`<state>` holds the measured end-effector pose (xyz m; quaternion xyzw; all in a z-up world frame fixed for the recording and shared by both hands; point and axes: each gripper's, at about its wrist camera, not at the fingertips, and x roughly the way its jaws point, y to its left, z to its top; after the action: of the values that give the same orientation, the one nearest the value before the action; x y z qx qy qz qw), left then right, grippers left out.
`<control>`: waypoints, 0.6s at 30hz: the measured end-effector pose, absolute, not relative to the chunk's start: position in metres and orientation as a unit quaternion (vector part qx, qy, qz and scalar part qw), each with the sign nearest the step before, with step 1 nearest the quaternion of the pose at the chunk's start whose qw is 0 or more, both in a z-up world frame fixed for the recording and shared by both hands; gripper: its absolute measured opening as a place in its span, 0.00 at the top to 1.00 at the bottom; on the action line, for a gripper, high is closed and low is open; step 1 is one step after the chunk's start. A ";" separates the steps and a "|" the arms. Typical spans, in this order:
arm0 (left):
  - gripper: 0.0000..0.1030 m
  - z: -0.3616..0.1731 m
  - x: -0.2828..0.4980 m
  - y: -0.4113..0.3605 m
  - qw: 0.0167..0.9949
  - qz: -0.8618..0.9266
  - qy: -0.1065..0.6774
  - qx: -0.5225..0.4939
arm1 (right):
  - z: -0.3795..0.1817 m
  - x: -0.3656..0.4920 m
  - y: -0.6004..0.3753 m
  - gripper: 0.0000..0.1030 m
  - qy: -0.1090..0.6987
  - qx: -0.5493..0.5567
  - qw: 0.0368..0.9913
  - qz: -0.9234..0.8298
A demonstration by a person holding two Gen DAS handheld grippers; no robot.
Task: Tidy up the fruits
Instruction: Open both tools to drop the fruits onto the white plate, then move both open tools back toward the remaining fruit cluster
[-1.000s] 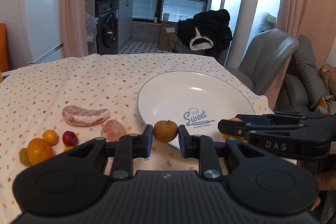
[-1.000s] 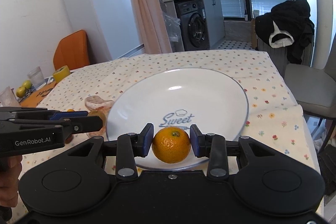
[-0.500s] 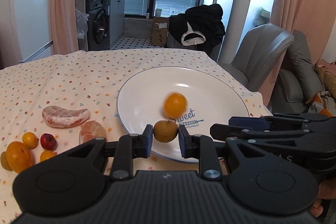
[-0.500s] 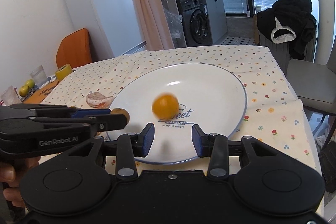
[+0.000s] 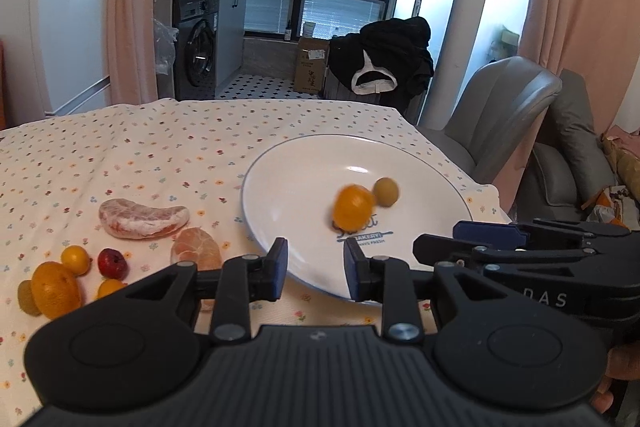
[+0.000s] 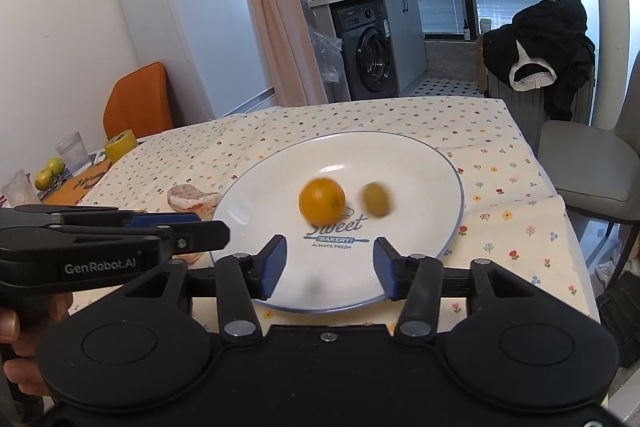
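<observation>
Floral tablecloth (image 5: 168, 147): one plate (image 5: 288, 179), two fruits inside.

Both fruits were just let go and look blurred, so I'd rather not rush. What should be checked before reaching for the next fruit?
1. Left gripper empty and open: ok.
2. Right gripper empty and open: ok.
3. Orange and brownish-green fruit inside the plate rim: ok.
4. Both fruits at rest: cannot tell, both are motion-blurred.
5. Next fruits in view on the tablecloth, such as the red fruit: ok.
6. Grippers apart from each other: ok, though close beside the plate.
</observation>
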<state>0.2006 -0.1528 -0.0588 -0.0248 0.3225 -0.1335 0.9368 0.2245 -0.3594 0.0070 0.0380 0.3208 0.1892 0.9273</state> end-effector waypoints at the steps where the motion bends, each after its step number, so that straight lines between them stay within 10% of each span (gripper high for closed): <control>1: 0.73 -0.058 0.199 -0.150 0.937 -0.131 0.323 -0.026 | 0.008 0.224 -0.358 0.47 0.319 0.037 0.928 0.190; 18: 0.30 -0.046 0.170 -0.095 0.948 -0.066 0.308 -0.052 | 0.021 0.207 -0.336 0.00 0.289 0.042 0.939 0.184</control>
<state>0.1703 -0.0953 -0.0463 -0.0524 0.3078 -0.0660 0.9477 0.2074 -0.3355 0.0208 0.0423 0.2890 0.1838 0.9386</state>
